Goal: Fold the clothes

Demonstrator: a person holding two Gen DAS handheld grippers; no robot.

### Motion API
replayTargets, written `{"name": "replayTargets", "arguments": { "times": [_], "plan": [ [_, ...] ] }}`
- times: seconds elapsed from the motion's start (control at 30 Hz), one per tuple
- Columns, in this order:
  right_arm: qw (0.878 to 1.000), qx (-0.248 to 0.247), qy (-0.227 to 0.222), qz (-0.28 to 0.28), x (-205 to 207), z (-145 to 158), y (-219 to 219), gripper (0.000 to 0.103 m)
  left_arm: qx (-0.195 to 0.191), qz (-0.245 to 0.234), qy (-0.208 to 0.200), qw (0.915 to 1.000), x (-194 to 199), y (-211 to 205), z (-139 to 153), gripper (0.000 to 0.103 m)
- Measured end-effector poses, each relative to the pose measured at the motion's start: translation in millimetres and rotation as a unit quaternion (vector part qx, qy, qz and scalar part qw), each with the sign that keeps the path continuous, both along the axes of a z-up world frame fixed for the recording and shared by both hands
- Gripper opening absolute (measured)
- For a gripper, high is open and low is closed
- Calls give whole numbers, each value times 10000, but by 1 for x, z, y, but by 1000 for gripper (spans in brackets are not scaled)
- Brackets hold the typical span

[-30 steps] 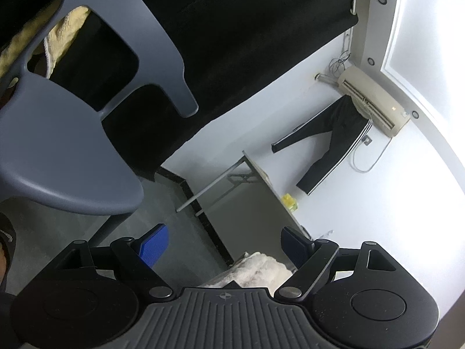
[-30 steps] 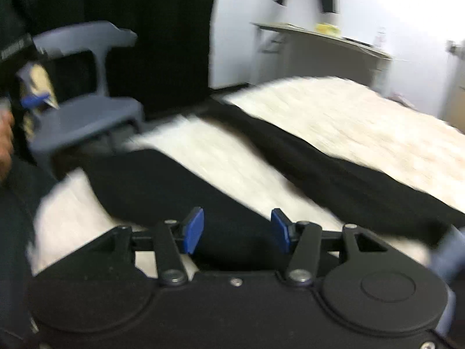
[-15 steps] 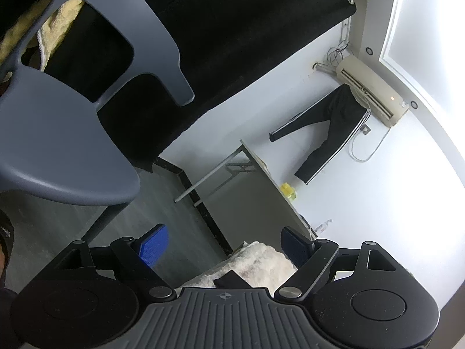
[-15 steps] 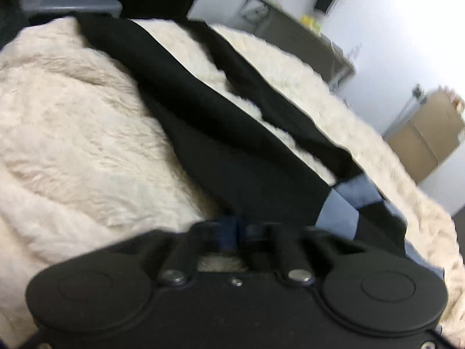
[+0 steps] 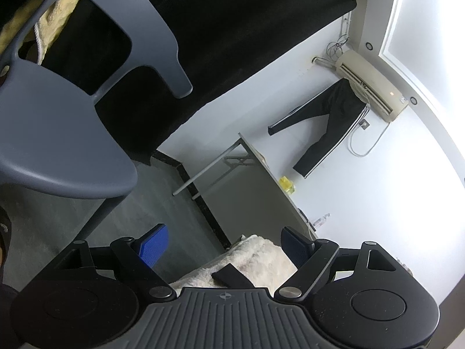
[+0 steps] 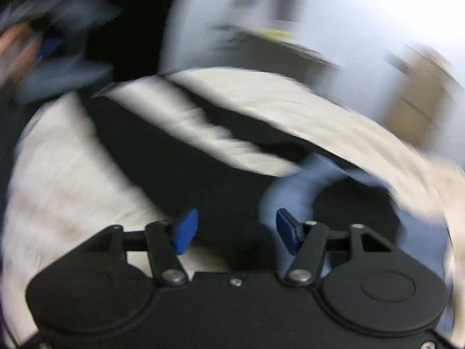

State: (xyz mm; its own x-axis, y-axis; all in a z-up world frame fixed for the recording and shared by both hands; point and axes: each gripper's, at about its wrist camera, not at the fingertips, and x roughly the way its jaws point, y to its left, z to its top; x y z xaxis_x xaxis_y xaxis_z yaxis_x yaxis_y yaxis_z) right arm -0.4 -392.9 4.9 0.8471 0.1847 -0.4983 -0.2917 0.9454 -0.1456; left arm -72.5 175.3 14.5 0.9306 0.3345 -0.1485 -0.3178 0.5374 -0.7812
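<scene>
Left claw (image 5: 223, 247), right claw (image 6: 237, 229) agape

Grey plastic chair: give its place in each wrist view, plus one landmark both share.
Left wrist: grey plastic chair fills the upper left, sharp and close.
Right wrist: the chair is a blur at upper left.
Shared landmark: the cream fleece blanket under the black garment.

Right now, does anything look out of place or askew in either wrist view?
Yes. A pair of black track pants hangs off the wall air conditioner, legs splayed, an odd spot for clothes. On the cream fleece cover, the black garment lies unfolded and skewed. Both grippers' jaws are open. The right wrist view is motion-blurred.
</scene>
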Motion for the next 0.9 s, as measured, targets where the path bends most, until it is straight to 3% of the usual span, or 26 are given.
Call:
{"name": "replayTargets", "arguments": {
  "times": [0.07, 0.13, 0.17, 0.23, 0.37, 0.4, 0.43, 0.47, 0.63, 0.7, 0.77, 0.87, 0.9],
  "plan": [
    [9897, 618, 178, -1278, 7, 4, -39, 59, 18, -8, 9, 10000, 0, -1, 0, 80],
    [9700, 1164, 423, -2093, 12, 1, -70, 57, 15, -8, 13, 10000, 1, -1, -1, 80],
    [9544, 1521, 598, -2497, 15, -2, -86, 55, 13, -11, 17, 10000, 1, -1, -1, 80],
    [9066, 2545, 835, -3260, 21, -15, -122, 55, 31, -23, 32, 10000, 1, -2, 0, 80],
    [8626, 3208, 723, -3843, 41, -30, -149, 53, 49, -37, 29, 10000, 1, -2, 0, 80],
    [8493, 3438, 674, -3949, 42, -33, -156, 35, 42, -44, 34, 10000, 2, -2, 0, 80],
    [8415, 3585, 601, -3997, 43, -34, -163, 0, 36, -52, 40, 10000, 2, -2, 0, 80],
    [8398, 3624, 514, -4009, 42, -34, -169, 0, 40, -54, 42, 10000, 2, -2, 0, 80],
    [8613, 2843, -651, -4160, 18, 15, -190, 0, 91, -93, 63, 9999, 3, -4, 1, 80],
    [8612, 2695, -548, -4275, 17, 25, -203, 0, 95, -119, 76, 9999, 5, -4, 1, 80],
    [8620, 2897, -196, -4154, 11, 20, -207, 3, 106, -145, 87, 9998, 7, -5, 1, 80],
    [8616, 3322, 207, -3832, 1, -4, -186, 27, 81, -133, 92, 9998, 7, -5, 0, 80],
    [8561, 3511, 312, -3780, -4, -11, -179, 43, 70, -137, 93, 9998, 6, -5, 0, 80]
  ]
}}
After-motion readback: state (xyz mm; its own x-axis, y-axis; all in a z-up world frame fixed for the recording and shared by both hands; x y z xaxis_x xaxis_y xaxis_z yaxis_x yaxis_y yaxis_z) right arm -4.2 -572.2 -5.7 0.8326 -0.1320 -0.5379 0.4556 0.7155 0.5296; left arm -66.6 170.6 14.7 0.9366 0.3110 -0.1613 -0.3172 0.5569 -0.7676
